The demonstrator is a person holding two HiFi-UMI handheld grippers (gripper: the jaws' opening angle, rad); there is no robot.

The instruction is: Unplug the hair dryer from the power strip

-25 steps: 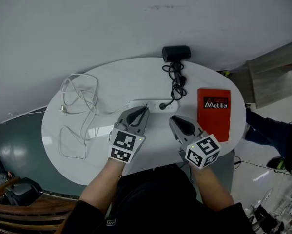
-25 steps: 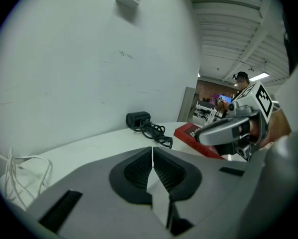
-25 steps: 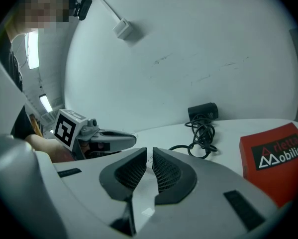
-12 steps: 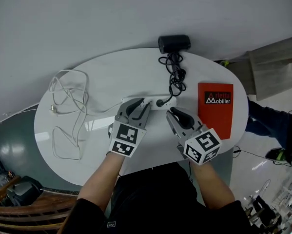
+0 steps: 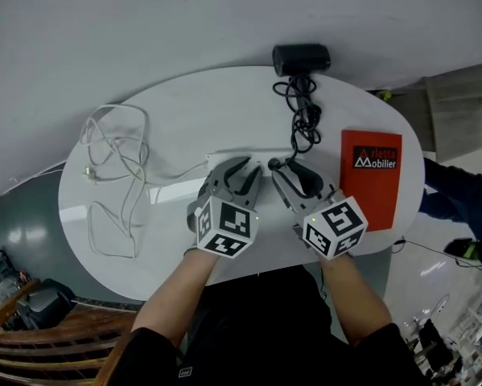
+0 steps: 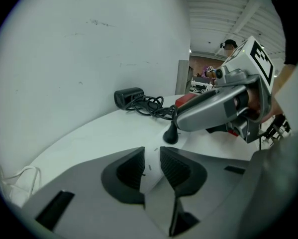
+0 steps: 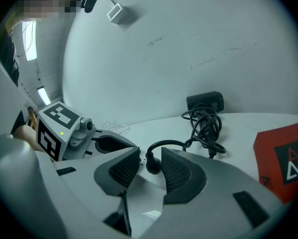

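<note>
The black plug (image 7: 152,164) stands up in the power strip (image 5: 224,159), right between the right gripper's (image 5: 282,174) jaws. They are a little apart, not squeezing it. The left gripper (image 5: 242,174), its jaws also a little apart, sits over the power strip beside the plug.

the hair dryer (image 5: 302,57) is black and compact and lies on its side at the far edge of the white table (image 5: 168,127), close against the wall. its black cord (image 5: 305,119) runs toward the near side in a loose, tangled bundle, then curves to a black plug (image 5: 274,165). the plug stands upright, still seated in the white power strip (image 5: 216,159), which lies flat and crosswise near the table's middle, largely covered from above.
</note>
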